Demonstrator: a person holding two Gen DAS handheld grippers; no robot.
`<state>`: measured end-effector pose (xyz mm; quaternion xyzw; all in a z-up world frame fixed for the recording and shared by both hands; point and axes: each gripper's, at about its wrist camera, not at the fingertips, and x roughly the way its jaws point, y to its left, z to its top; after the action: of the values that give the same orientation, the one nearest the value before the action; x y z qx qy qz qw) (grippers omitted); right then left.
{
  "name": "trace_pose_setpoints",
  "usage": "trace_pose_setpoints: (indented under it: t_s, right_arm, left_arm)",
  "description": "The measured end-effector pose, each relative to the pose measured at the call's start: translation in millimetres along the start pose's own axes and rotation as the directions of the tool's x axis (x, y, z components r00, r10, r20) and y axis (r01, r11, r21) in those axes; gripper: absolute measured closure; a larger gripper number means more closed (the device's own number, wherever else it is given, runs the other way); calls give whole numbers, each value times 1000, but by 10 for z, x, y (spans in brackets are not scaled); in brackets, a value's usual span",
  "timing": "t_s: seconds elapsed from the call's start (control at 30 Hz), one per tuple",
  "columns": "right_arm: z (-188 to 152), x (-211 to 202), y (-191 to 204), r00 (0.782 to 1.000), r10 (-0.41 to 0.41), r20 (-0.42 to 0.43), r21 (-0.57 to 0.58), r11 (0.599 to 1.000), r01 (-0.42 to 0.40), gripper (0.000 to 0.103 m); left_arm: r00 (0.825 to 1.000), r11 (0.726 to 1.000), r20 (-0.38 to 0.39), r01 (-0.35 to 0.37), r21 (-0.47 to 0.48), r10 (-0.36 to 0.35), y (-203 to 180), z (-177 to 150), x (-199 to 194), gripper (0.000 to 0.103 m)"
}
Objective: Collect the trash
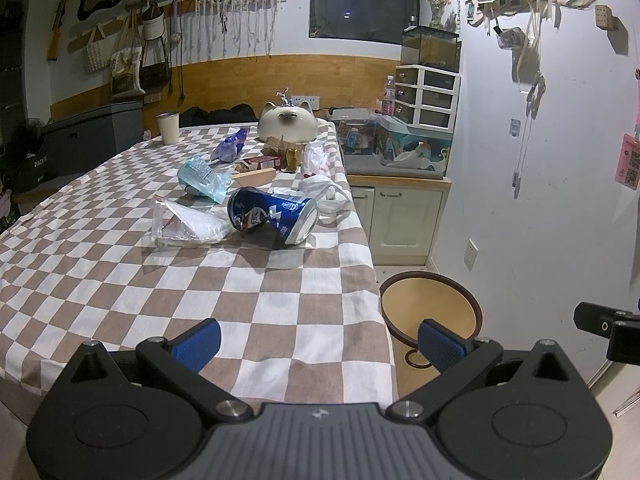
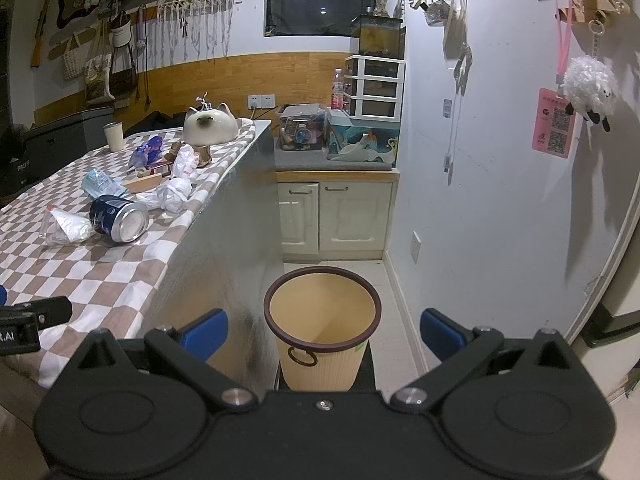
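Observation:
A blue drink can (image 1: 274, 213) lies on its side on the checkered table (image 1: 120, 280), also in the right wrist view (image 2: 118, 218). Beside it lie a clear plastic wrapper (image 1: 188, 222), a teal packet (image 1: 202, 178), a purple wrapper (image 1: 231, 146) and crumpled white tissue (image 1: 324, 190). A tan trash bin (image 2: 322, 320) with a brown rim stands on the floor by the table's right edge; it also shows in the left wrist view (image 1: 430, 308). My left gripper (image 1: 318, 342) is open and empty above the table's near edge. My right gripper (image 2: 322, 330) is open and empty above the bin.
A cat-shaped ceramic jar (image 1: 286, 122), a white cup (image 1: 168, 128) and a wooden block (image 1: 256, 176) stand on the table. A cabinet (image 2: 336, 212) with storage boxes is behind the bin. The wall (image 2: 480, 200) is close on the right.

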<state>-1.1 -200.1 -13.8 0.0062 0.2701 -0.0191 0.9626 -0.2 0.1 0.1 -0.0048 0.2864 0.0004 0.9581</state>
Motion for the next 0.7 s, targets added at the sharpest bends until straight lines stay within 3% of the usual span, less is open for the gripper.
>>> trace_pose_setpoints:
  t_s: [0.7]
  right_arm:
    - [11,-10,-10,1000,-1,0,0,1000,1,0]
  left_arm:
    - [1000,1000,3,-1,0,1,0,0,1,0]
